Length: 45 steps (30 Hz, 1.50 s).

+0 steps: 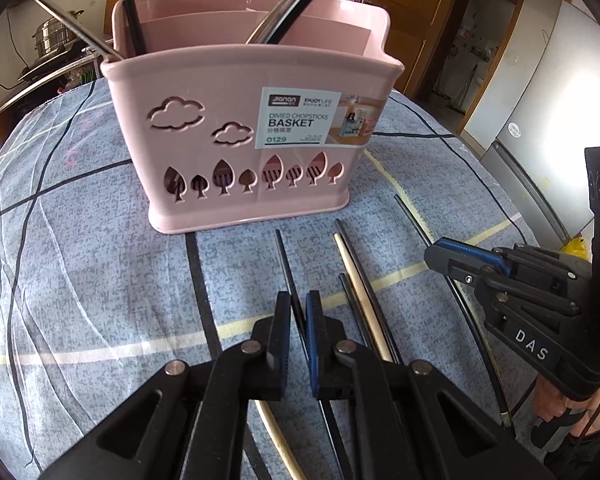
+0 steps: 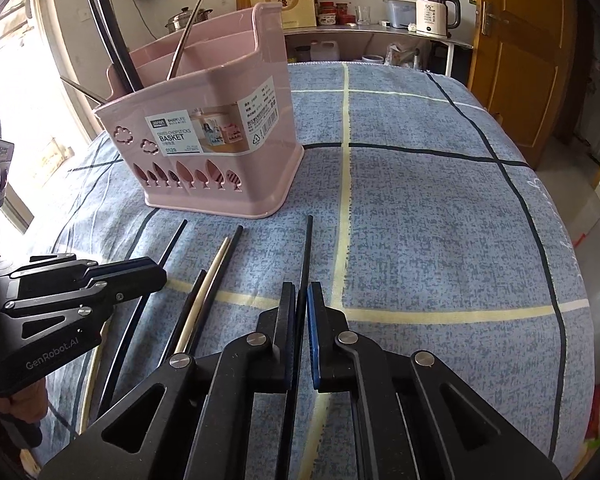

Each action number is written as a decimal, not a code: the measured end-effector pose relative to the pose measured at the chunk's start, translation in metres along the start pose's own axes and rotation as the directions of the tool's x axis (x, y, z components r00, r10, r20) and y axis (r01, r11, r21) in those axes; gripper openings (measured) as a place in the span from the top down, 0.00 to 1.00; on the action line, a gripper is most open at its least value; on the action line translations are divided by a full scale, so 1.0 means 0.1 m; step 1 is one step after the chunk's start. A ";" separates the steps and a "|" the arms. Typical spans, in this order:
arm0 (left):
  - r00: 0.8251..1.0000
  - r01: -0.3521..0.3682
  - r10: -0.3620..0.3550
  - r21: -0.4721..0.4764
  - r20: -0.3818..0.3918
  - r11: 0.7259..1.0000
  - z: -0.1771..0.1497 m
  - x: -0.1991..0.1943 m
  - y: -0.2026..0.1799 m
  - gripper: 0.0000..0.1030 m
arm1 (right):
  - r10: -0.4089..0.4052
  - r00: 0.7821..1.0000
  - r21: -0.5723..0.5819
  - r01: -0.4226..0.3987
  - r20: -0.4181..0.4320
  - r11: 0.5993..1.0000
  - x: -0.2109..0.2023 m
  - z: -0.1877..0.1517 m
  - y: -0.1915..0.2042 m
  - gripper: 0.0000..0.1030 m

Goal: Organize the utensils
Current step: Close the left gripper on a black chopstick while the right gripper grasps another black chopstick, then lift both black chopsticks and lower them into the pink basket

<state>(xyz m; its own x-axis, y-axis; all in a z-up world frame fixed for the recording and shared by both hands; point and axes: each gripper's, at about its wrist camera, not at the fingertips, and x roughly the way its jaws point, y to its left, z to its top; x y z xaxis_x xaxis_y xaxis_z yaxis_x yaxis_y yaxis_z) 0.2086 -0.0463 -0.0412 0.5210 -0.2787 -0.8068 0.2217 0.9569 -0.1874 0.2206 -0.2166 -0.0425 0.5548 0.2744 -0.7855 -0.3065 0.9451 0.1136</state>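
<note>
Chopsticks lie lengthwise toward the pink basket point(image 1: 244, 136) ahead of us. Our left gripper point(image 1: 298, 320) has its jaws closed on one black chopstick point(image 1: 286, 268), and our right gripper point(image 2: 301, 316) likewise on another point(image 2: 307, 248) — apparently gripped. Three loose chopsticks point(image 2: 212, 280) rest between them on the blue checked bench cloth point(image 2: 440, 208) — kitchen clutter behind.

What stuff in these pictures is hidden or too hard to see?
- Left wrist view: the near end of the black chopstick in the left claw is hidden by the claw's own body.
- Right wrist view: the near end of the other black chopstick disappears behind the right claw.
- Both views: the bottoms of the utensils standing in the pink basket are hidden by its walls.
- Small print on the basket label is too tiny to read.
</note>
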 end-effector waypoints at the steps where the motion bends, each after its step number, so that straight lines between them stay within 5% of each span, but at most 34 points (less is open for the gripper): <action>1: 1.000 0.009 -0.009 -0.001 0.007 1.000 0.01 -0.04 0.00 0.93 | 0.005 1.000 -0.001 -0.005 0.011 1.000 -0.04 0.00 0.01 0.95; 22: 0.955 0.051 -0.067 0.065 0.290 0.997 0.38 -1.36 -0.06 0.95 | 0.071 0.952 -0.055 -0.057 0.299 0.997 -1.13 0.30 0.20 0.95; 30: 0.940 0.043 -0.068 0.083 0.334 0.996 0.44 -1.55 -0.05 0.95 | 0.072 0.932 -0.071 -0.050 0.355 0.996 -1.34 0.37 0.22 0.95; 45: 0.940 0.039 -0.069 0.096 0.334 0.995 0.48 -1.67 -0.04 0.95 | 0.093 0.921 -0.101 -0.059 0.378 0.993 -1.49 0.39 0.31 0.95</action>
<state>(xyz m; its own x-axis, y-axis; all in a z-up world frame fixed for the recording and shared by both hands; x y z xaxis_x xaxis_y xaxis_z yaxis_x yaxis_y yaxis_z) 0.1607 -0.0074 0.1210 0.7494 -0.3554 -0.5586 0.3201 0.9330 -0.1641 0.1589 -0.2210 0.1017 0.7749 0.4082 -0.4825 -0.4151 0.9044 0.0984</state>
